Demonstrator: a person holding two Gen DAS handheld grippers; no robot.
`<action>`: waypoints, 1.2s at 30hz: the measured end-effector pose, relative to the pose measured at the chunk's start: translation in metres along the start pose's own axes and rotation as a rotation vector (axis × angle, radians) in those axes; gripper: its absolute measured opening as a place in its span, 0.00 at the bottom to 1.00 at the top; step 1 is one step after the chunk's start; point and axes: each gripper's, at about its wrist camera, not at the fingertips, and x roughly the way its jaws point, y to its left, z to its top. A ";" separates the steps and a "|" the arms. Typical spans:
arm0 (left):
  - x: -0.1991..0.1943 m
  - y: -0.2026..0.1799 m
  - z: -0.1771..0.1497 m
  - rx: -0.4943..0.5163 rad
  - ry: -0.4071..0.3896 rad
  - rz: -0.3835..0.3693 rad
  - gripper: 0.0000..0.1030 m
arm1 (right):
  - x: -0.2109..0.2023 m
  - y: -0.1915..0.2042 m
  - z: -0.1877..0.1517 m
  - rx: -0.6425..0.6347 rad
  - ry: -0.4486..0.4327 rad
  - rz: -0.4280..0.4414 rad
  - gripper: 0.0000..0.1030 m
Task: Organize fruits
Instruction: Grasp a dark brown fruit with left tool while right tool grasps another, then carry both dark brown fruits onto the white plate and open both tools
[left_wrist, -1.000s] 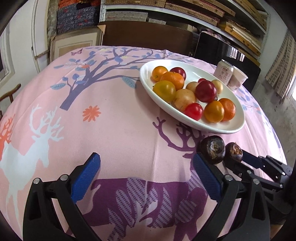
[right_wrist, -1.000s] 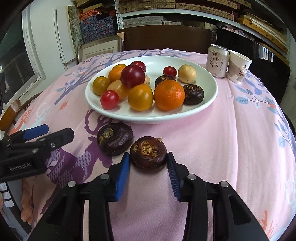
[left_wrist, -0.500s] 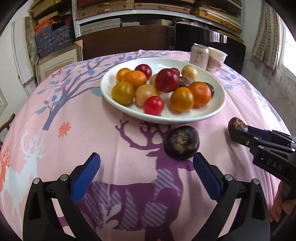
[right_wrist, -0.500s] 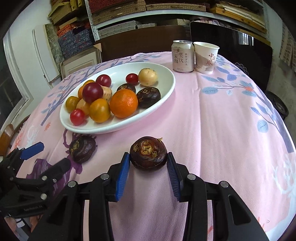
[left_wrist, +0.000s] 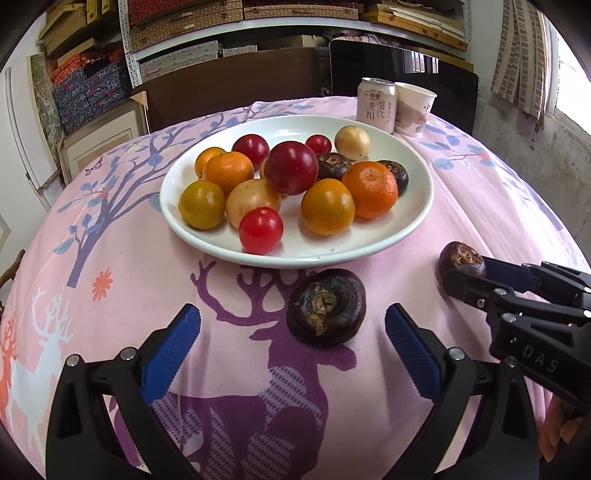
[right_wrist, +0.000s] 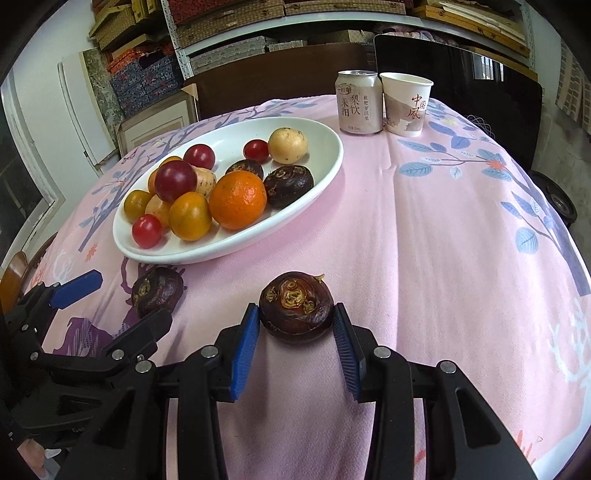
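Observation:
A white plate (left_wrist: 417, 218) (right_wrist: 325, 173) holds oranges, red and yellow tomatoes, a pale fruit and two dark water chestnuts. My right gripper (right_wrist: 295, 328) (left_wrist: 465, 273) is shut on a dark water chestnut (right_wrist: 295, 306) (left_wrist: 460, 258), held right of the plate. A second water chestnut (left_wrist: 327, 312) (right_wrist: 157, 293) lies on the pink cloth just in front of the plate. My left gripper (left_wrist: 291, 336) (right_wrist: 114, 302) is open around it, its fingers wide apart and not touching it.
A drink can (right_wrist: 359, 101) and a paper cup (right_wrist: 405, 103) stand behind the plate at the far edge. The round table has a pink patterned cloth (right_wrist: 443, 229). Dark chairs and shelves stand beyond it.
My right gripper has carried its water chestnut to the right, away from the other one. My left gripper has swung right and closed in around the lying water chestnut.

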 end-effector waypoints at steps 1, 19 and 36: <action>0.000 0.001 0.000 -0.005 0.000 -0.013 0.95 | 0.000 -0.001 0.000 0.001 0.000 0.000 0.40; 0.009 0.006 0.003 -0.046 0.028 -0.195 0.43 | 0.001 0.000 -0.001 -0.009 0.000 -0.008 0.40; -0.027 0.021 -0.038 -0.033 0.051 -0.152 0.43 | -0.019 0.020 -0.028 -0.080 0.002 0.022 0.40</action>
